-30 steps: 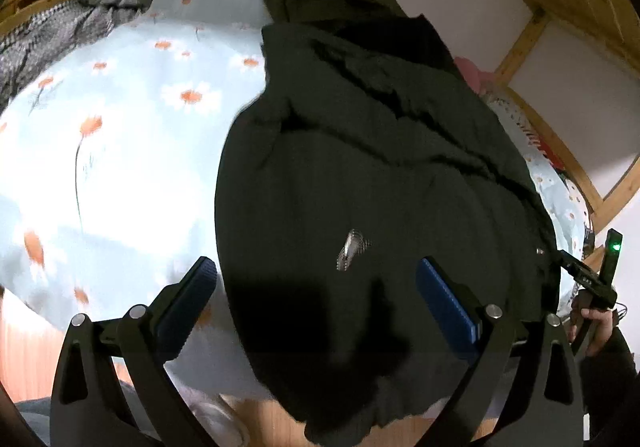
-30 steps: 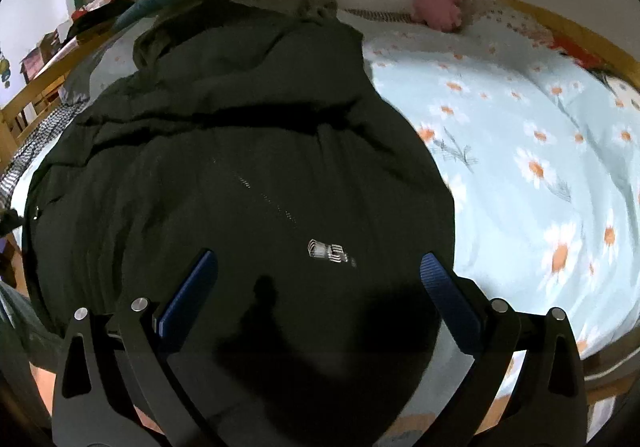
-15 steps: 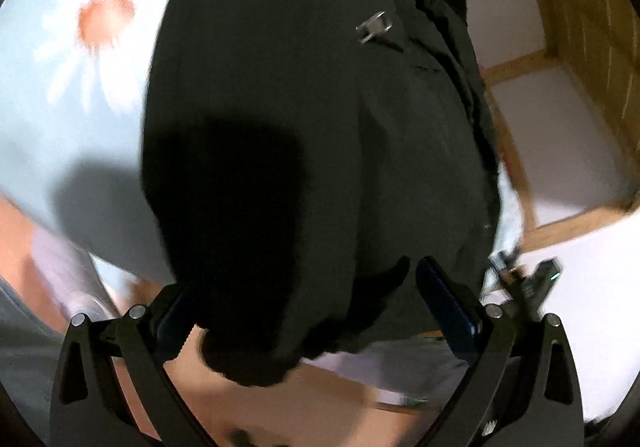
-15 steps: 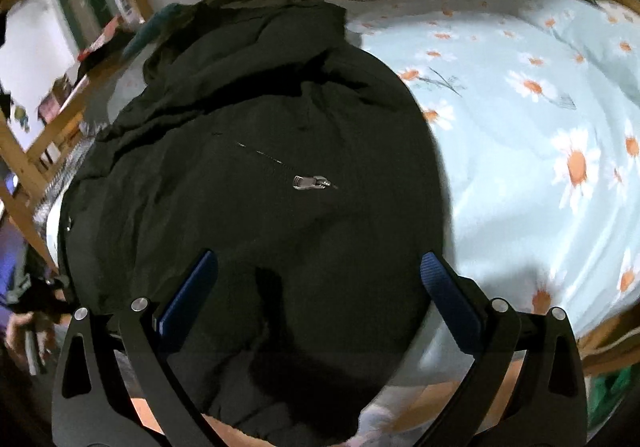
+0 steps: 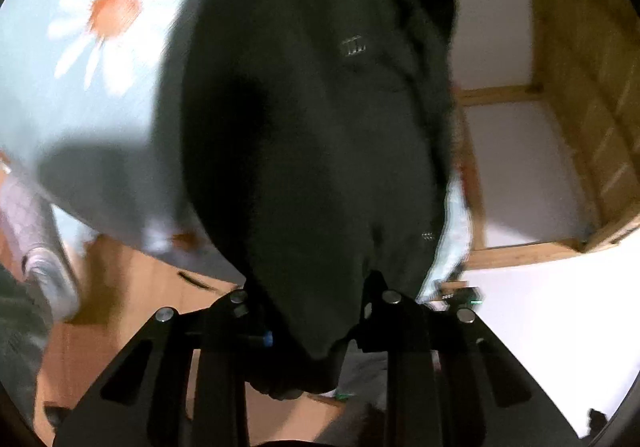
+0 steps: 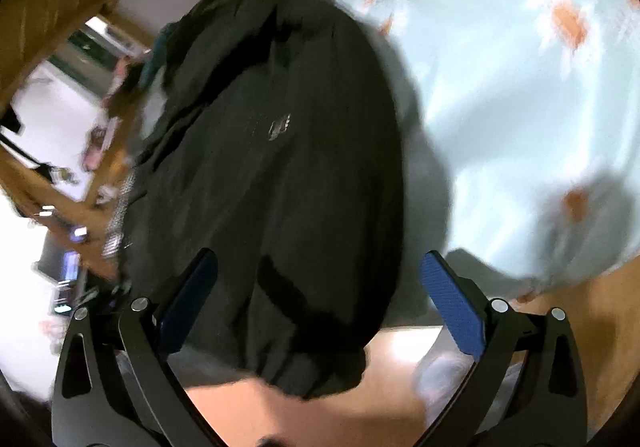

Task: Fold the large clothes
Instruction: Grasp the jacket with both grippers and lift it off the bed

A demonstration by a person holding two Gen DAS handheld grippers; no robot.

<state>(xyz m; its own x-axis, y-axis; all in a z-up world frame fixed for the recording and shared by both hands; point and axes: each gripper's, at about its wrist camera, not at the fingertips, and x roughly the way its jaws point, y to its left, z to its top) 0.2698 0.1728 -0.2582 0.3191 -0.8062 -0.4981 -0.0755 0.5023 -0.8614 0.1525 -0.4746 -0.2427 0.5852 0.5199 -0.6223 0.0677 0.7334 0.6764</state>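
A dark, almost black jacket (image 5: 312, 127) lies spread on a bed, its hem hanging over the near edge. My left gripper (image 5: 310, 287) is at that hem; its jaws are closing, with the bunched hem fabric pinched between them and covering the pads. In the right wrist view the same jacket (image 6: 272, 207) fills the middle. My right gripper (image 6: 318, 279) stands open, its blue pads (image 6: 452, 307) wide apart on either side of the hem and clear of the cloth. A metal zipper pull (image 5: 354, 45) (image 6: 279, 127) glints on the front.
The jacket rests on a pale blue bedspread (image 5: 80, 67) (image 6: 520, 107) printed with orange-centred daisies. A wooden bed frame (image 5: 592, 67) and a white wall rise behind. An orange-brown wooden floor (image 5: 120, 287) shows below the bed edge. Both views are motion-blurred.
Both grippers have sunk toward the jacket's hem at the bed edge and rolled. The left jaws went from wide open to closed on the hem; the right jaws stayed open.
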